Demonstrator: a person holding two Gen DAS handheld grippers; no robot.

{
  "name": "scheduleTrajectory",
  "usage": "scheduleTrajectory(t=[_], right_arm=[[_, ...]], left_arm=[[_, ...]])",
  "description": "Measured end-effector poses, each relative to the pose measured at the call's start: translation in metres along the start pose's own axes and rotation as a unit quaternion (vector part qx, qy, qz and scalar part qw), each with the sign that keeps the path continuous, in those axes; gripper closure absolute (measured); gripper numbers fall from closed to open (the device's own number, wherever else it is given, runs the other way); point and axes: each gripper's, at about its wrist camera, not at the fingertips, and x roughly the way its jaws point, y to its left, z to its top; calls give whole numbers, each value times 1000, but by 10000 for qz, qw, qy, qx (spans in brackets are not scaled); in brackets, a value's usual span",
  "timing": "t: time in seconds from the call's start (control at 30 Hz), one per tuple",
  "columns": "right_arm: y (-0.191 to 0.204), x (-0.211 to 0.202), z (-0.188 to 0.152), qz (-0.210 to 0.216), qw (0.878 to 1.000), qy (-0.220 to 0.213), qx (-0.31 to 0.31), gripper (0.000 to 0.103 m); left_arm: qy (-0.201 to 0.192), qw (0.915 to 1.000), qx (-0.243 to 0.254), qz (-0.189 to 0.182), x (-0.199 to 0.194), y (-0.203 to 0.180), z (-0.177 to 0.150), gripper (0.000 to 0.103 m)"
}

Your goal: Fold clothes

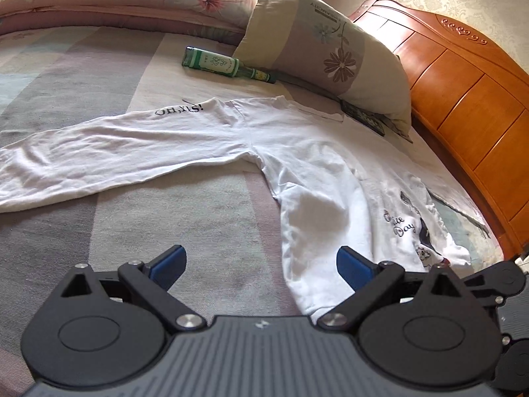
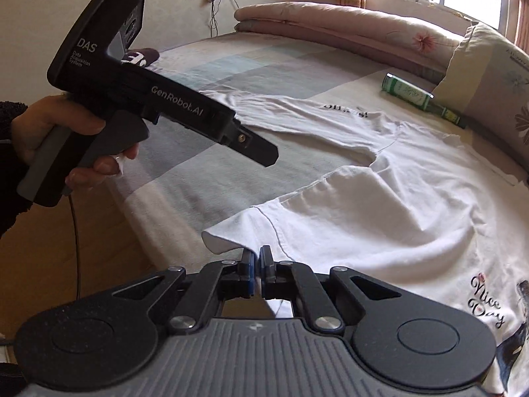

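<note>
A white long-sleeved shirt (image 1: 297, 152) lies spread on the bed, with "OH,YES!" printed on the sleeve that stretches left and "Nice Day" on the chest. My left gripper (image 1: 261, 264) hovers open above the bed, its right blue pad over the shirt's side edge. In the right wrist view a hand holds the left gripper (image 2: 261, 154) above the sleeve. At the near bed edge my right gripper (image 2: 257, 259) is shut on the hem corner of the shirt (image 2: 380, 198), and the fabric is lifted a little there.
A green glass bottle (image 1: 224, 64) lies beside a flowered pillow (image 1: 327, 49). A wooden headboard (image 1: 463, 99) runs along the right. A folded pink quilt (image 2: 347, 29) lies at the far side. A dark garment (image 2: 142, 58) lies at the bed's far corner. Wooden floor (image 2: 49, 248) is lower left.
</note>
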Motion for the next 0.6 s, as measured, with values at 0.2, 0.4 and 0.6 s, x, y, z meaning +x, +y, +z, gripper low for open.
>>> scheduleTrajectory(t=[0.2,0.4,0.6], right_arm=[[-15,-19,-21,93,9981,41,611,88],[-56,-71,-48,-425,9929,-310,1066,71],[-125,-121,-99,-1164,9712,-462,2029,69]], left_arm=[[225,9986,-75,-482,17,-14,-15,6],[455,9962,-326,-674,31,-22,-34,6],[660,9919,-773,-763,35,-24,-54,7]])
